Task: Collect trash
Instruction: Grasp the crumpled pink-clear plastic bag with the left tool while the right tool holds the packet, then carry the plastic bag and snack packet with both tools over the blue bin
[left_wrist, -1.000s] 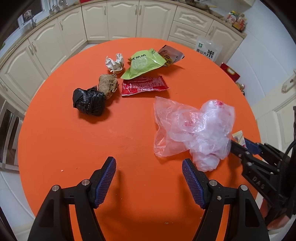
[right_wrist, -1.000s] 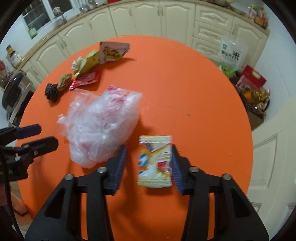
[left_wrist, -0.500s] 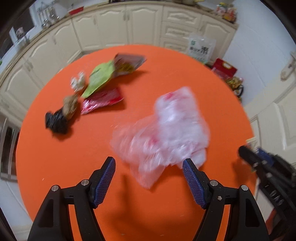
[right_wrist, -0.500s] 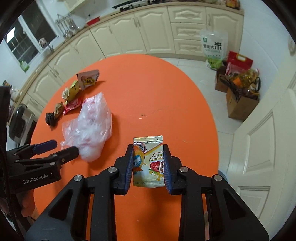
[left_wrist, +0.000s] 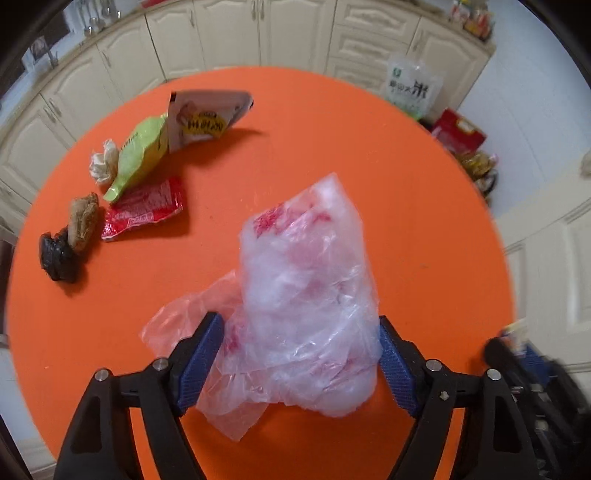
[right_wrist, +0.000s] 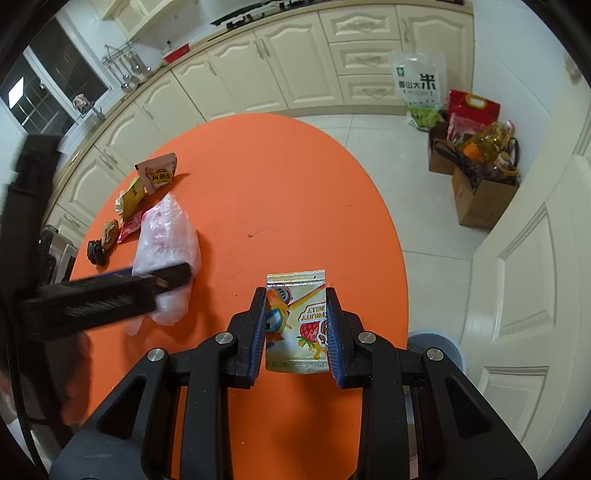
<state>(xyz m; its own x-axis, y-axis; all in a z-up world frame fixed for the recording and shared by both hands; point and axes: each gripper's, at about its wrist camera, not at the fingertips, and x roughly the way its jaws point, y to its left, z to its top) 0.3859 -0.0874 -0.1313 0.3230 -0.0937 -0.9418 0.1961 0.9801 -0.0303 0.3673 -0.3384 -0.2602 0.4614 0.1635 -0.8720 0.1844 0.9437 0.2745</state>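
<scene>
At lower centre, the left gripper (left_wrist: 299, 363) is closing around the clear plastic bag (left_wrist: 306, 295), while the right gripper (right_wrist: 296, 332) clamps a jelly pouch (right_wrist: 297, 325).

From the right wrist, the left tongs (right_wrist: 162, 278) smear into a dark blur over the clear plastic bag (right_wrist: 166, 236), hiding its near end. The bench (left_wrist: 332, 147) is cut off along the bottom edge. From the left wrist, the right tongs (left_wrist: 517, 350) are blurred.

The left gripper (left_wrist: 299, 363) straddles a crumpled clear plastic bag (left_wrist: 306, 291) on the orange table (left_wrist: 406, 206), its jaws closing; wrappers lie at upper left.
</scene>
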